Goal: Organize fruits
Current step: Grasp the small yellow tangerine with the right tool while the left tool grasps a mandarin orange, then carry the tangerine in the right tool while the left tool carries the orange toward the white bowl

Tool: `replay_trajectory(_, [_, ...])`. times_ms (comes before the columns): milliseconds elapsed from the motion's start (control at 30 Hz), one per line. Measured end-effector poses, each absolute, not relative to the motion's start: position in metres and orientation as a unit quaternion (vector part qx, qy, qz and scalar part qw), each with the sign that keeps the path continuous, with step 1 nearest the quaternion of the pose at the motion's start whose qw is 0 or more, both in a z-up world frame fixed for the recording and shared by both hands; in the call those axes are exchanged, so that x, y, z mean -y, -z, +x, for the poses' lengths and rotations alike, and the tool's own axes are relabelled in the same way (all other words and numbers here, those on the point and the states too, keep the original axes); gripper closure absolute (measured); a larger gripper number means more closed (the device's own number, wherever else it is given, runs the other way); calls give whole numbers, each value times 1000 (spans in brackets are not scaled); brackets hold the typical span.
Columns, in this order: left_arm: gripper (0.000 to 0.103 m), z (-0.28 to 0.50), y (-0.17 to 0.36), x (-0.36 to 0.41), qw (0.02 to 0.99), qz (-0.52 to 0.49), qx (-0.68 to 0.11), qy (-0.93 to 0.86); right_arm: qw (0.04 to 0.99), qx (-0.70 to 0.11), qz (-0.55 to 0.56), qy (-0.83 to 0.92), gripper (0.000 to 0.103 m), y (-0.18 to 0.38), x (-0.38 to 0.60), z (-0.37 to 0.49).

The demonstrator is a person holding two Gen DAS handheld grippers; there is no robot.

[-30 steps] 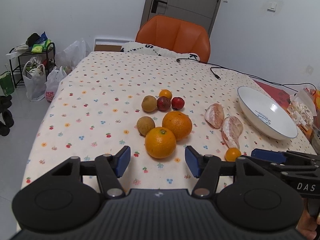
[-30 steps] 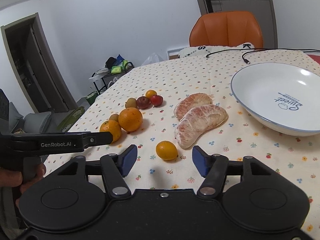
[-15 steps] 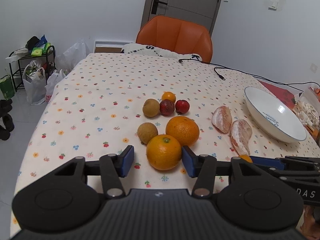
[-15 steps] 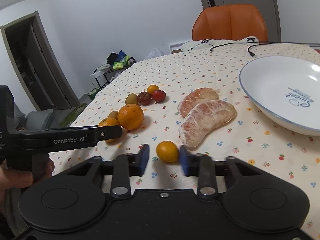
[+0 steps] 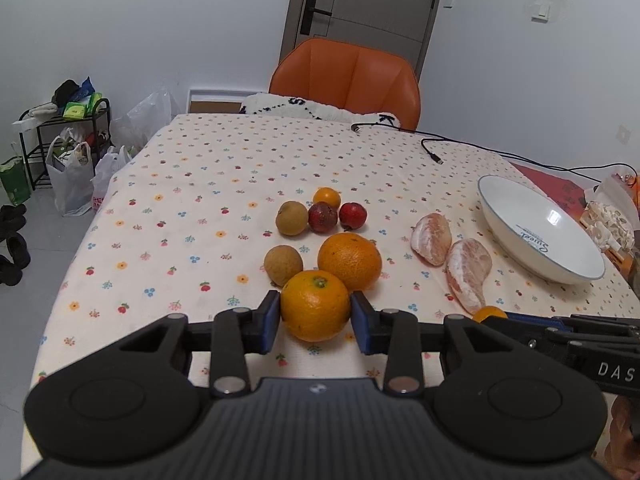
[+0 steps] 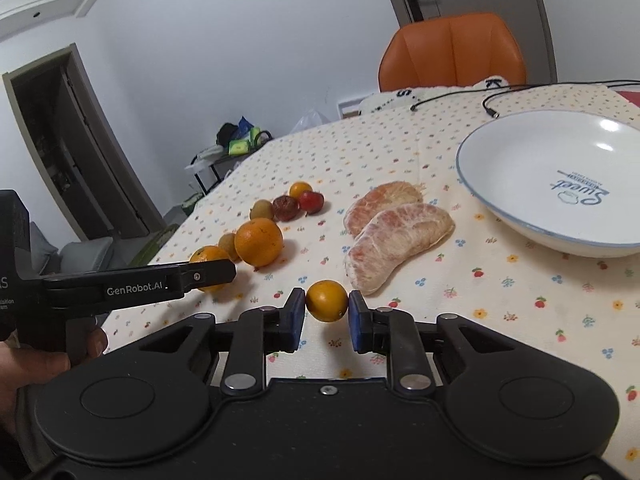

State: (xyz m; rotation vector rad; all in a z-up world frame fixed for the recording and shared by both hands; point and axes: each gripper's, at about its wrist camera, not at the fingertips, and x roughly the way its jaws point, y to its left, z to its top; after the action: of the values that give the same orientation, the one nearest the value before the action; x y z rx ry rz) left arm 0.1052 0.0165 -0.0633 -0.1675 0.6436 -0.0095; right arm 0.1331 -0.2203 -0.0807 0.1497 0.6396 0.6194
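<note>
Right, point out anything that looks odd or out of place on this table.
Two peeled pomelo segments lie bare on the tablecloth beside the empty bowl, while every other fruit is still whole. A loose black cable trails across the far end.

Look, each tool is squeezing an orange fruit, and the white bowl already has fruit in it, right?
Not quite. The white bowl is empty, as the right wrist view shows. The left tool does squeeze the big orange, and the right tool the small orange fruit.

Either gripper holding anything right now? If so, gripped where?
Left gripper is shut on the near orange, pads on its left and right sides. Right gripper is shut on the small orange, also across its sides.
</note>
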Motion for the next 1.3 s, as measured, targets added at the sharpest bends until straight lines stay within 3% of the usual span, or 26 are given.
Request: replay_trajectory(1300, [67, 120, 21, 78, 959, -52, -262, 98, 940, -239, 110, -219, 81, 48, 314, 123])
